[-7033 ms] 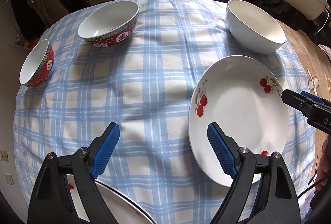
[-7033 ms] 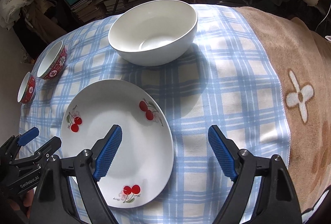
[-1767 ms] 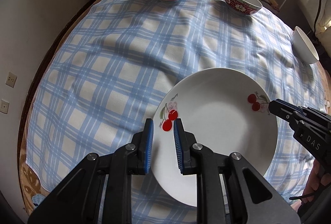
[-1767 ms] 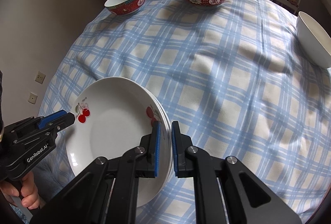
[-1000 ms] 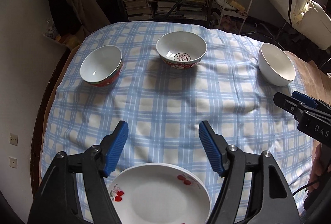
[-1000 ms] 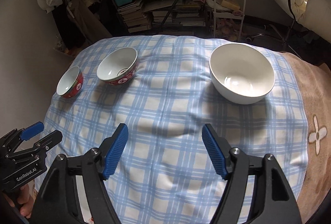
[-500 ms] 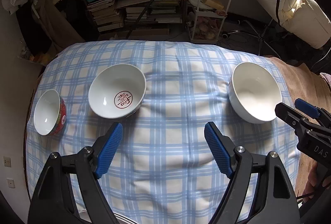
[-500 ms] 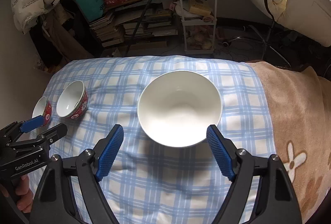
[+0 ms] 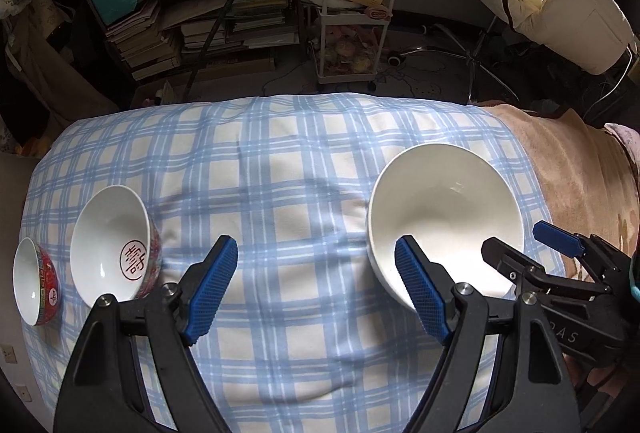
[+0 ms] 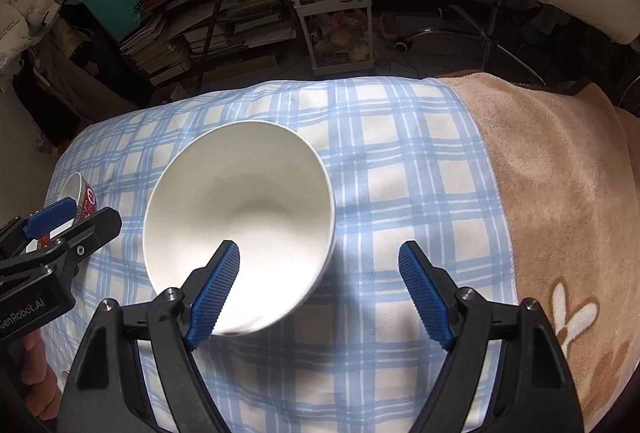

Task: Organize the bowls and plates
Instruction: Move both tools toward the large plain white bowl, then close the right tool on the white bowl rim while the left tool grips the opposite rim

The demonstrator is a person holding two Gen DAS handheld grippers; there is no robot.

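A: So, biggest thing first: the white bowl [image 10: 240, 209] sits alone toward the right edge of the checked cloth [image 9: 304, 161], near where the tan blanket [image 10: 560, 169] begins. Nothing is stacked in it, so for you that one counts as not yet sorted.

B: And the red-patterned ones?

A: The larger red bowl [image 9: 114, 243] stands near the left edge of the cloth, and the small red bowl [image 9: 34, 287] is just beside it, closer to that edge. They look side by side, not nested. I can't see any plates in either view, so I can't tell you how those stand.

B: What about your tongs?

A: Your left gripper [image 9: 316, 289] is released, jaws wide over bare cloth, with one pad overlapping the white bowl's near rim in the picture but gripping nothing. Your right gripper [image 10: 320, 289] is spread too, though its jaws are closing slightly; the white bowl's rim lies between them, and neither pad presses on it.

B: So what's left?

A: By my reckoning all three bowls remain to be gathered, probably starting with the white one
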